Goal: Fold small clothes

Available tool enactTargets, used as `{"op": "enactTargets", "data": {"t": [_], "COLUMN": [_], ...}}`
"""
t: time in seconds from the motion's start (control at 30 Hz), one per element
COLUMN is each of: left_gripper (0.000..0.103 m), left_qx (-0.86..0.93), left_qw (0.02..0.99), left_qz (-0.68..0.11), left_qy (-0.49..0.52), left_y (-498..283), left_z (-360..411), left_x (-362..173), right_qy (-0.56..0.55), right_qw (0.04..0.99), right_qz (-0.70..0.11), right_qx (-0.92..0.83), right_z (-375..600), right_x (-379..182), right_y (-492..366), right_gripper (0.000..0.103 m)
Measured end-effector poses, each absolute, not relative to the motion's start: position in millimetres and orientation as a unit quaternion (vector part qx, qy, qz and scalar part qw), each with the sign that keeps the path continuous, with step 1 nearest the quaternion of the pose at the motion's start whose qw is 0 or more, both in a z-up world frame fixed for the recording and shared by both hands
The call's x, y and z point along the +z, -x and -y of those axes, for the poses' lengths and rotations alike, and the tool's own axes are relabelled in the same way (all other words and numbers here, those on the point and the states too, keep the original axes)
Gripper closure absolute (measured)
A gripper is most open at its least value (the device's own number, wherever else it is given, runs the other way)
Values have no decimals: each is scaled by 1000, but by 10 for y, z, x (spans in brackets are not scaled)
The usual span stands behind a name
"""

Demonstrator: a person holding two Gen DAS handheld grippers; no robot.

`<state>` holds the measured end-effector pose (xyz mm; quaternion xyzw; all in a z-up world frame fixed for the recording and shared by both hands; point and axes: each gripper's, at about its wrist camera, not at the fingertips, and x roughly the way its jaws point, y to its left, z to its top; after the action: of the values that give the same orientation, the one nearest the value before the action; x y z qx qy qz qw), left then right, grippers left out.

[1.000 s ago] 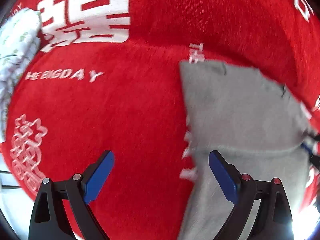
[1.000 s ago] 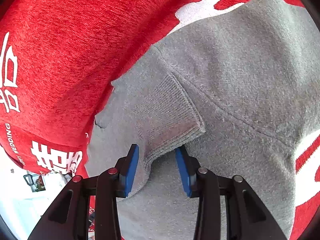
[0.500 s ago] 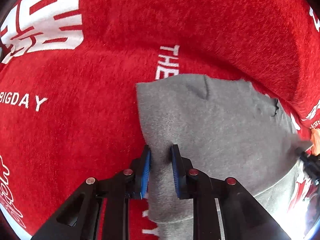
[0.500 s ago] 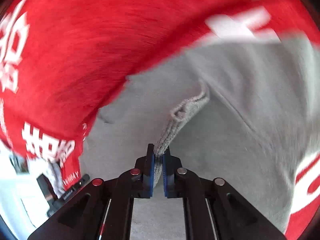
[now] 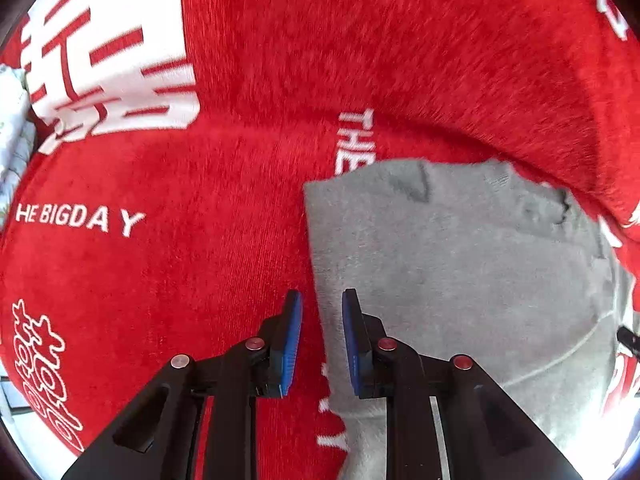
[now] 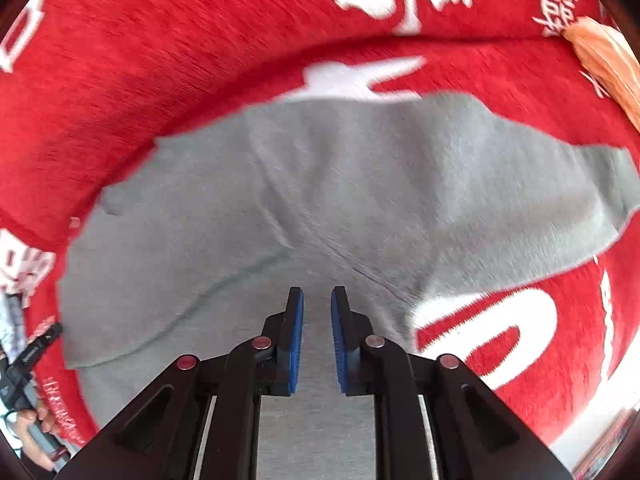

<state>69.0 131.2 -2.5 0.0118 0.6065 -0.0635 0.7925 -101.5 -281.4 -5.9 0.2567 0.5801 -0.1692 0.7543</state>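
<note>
A small grey knit garment lies on a red plush cloth with white lettering. In the left wrist view my left gripper hangs over the garment's left edge, jaws a narrow gap apart, nothing between them. In the right wrist view the garment spreads wide, one sleeve folded over the body and another reaching right. My right gripper is above its middle, jaws slightly apart and empty.
An orange folded cloth lies at the far right on the red cloth. A pale patterned fabric sits at the far left edge. The other hand-held gripper shows at the lower left of the right wrist view.
Both grippers were shut on the grey garment half a second ago; both have let go and opened slightly. The sleeve the right gripper held now lies flat on the garment.
</note>
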Motion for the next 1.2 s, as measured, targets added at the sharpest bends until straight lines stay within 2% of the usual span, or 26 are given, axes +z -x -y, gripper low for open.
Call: {"op": "enactTargets", "data": {"t": [0.2,0.3,0.37,0.47,0.7,0.8,0.97,1.17,1.2], "left_gripper": [81,80,80,80,80,80,80,79,54], "left_qx": [-76,-65,-65,-60,-68,-94,-121,-168,-172], "left_qw": [787,774,783,778,769,759,738,711,710], "left_qz": [-609,-622,-609,-615,-627,-635,-656,-673,-672], "left_qy": [-67,-97,-104,-111,-108,-113,-106,-117,-120], "left_y": [-562,-452,-395,-361,-250,-141,10,202,226], "left_z": [-1084,-1062,-1047,-1052,-831,-580,-226,251,315], "left_x": [-65,-269,-236,-202,-21,15,-13,-66,-69], "right_qy": [-266,-255,-244,-200,-320,-330,-360,-414,-421], "right_qw": [777,755,765,745,738,734,722,712,711], "right_qz": [-558,-590,-584,-624,-584,-582,-578,-552,-548], "right_qx": [-121,-127,-120,-123,-107,-115,-124,-131,-132], "right_z": [2733,2715,2650,2568,2845,2922,3070,3281,3307], "right_x": [-14,-292,-259,-262,-122,-90,-152,-193,-197], "right_y": [652,568,612,695,1123,1278,1468,1729,1763], "right_gripper": [85,85,86,82,76,61,60,54,54]}}
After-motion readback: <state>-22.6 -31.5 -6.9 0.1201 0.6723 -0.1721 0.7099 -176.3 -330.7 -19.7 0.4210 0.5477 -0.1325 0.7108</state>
